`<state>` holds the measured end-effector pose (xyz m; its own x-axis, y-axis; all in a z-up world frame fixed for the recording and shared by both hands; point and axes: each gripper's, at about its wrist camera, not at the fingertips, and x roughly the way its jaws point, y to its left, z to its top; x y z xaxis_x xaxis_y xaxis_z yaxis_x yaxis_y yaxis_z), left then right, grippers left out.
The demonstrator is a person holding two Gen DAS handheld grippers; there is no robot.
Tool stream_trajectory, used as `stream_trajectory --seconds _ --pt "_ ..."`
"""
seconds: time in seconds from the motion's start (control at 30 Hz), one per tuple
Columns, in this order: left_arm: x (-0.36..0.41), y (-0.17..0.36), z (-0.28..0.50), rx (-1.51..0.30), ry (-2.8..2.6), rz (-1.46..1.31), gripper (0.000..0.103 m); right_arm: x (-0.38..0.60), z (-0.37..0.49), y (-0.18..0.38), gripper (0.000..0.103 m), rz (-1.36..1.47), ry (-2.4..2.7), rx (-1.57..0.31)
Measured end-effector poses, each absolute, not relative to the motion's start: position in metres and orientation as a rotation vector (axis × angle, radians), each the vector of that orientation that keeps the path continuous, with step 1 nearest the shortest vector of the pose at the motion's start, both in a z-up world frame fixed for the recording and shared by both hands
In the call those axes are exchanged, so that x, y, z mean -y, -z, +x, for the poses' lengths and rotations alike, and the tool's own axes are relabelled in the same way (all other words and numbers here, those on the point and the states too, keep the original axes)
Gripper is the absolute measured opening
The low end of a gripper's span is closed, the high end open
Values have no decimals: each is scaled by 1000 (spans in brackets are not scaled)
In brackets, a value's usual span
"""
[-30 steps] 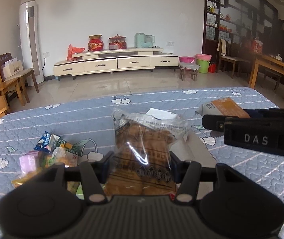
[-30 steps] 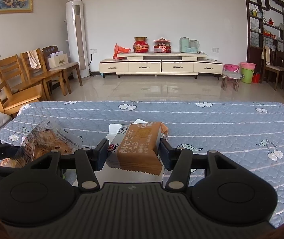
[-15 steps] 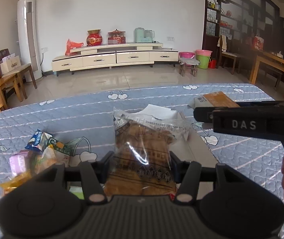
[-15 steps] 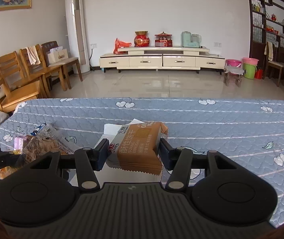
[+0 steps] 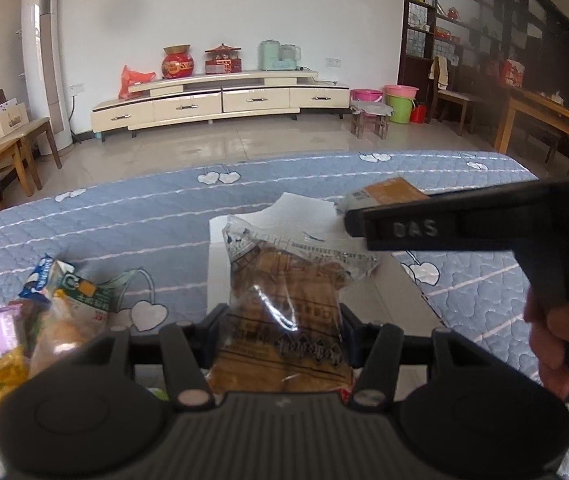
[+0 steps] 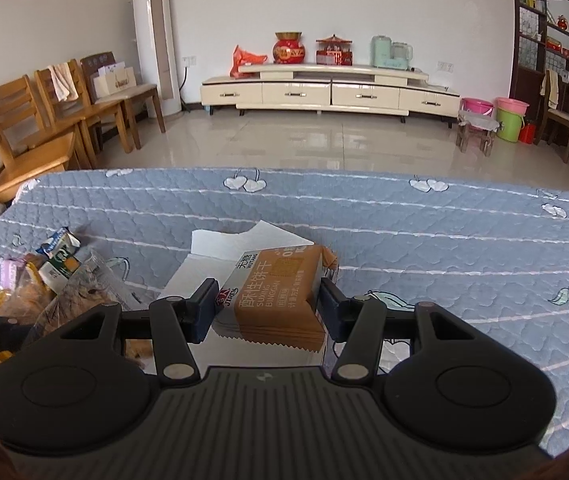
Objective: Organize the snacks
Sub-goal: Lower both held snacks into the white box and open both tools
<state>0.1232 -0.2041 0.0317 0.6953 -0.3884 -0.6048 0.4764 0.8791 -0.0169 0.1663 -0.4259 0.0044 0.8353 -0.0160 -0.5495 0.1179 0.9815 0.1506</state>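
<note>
Now, you carry a snack in each hand above the white open cardboard box [image 5: 380,304], so lower both inside its walls before you let go. Your left gripper [image 5: 282,330] pinches the clear crinkly plastic bag of brown pastry [image 5: 284,304] at lower centre of the left view; that film is slippery and the contents likely crumble, so I would keep the squeeze light and set it flat. Your right gripper [image 6: 268,302] clamps the brown and white foil-wrapped biscuit pack [image 6: 274,296], a firm rectangular block with a serrated seam, at centre of the right view, just above the box's white flap [image 6: 220,246]. Release one at a time, so the two do not collide over the box. A loose heap of soft, shiny small snack packets [image 5: 40,316] lies at lower left of the left view on the blue quilted cloth with white heart motifs [image 6: 424,216] covering the counter; the padding should cushion anything you drop.
</note>
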Motion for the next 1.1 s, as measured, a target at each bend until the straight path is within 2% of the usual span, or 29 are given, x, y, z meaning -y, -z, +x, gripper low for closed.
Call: stream_trajectory --seconds 0.47,0.53,0.57,0.6,0.63,0.67,0.77,0.83,0.93,0.97,1.1 --pt "230 -18 145 -657 568 141 55 413 186 -2 67 147 83 -629" --pt "231 -17 147 -656 594 123 56 413 184 -4 69 143 101 -617" --pt "231 -17 149 -659 603 109 57 413 182 -6 78 140 112 -608" --pt "229 -17 149 -665 613 92 64 412 178 -8 85 141 122 -597" --pt "228 -17 149 -669 620 76 74 412 173 -11 86 147 130 -584" --pt "225 -18 147 -665 622 64 77 412 169 -14 86 152 134 -577" --pt "223 -23 137 -652 598 85 79 411 150 -23 86 158 168 -551" --pt "221 -27 131 -645 572 97 88 409 134 -30 89 176 179 -532" --pt "212 -35 121 -630 526 91 97 403 111 -38 100 189 203 -508" --pt "208 -37 118 -629 513 89 97 400 104 -40 103 181 215 -504" --pt "195 -45 105 -626 462 107 99 389 75 -47 103 144 250 -485"
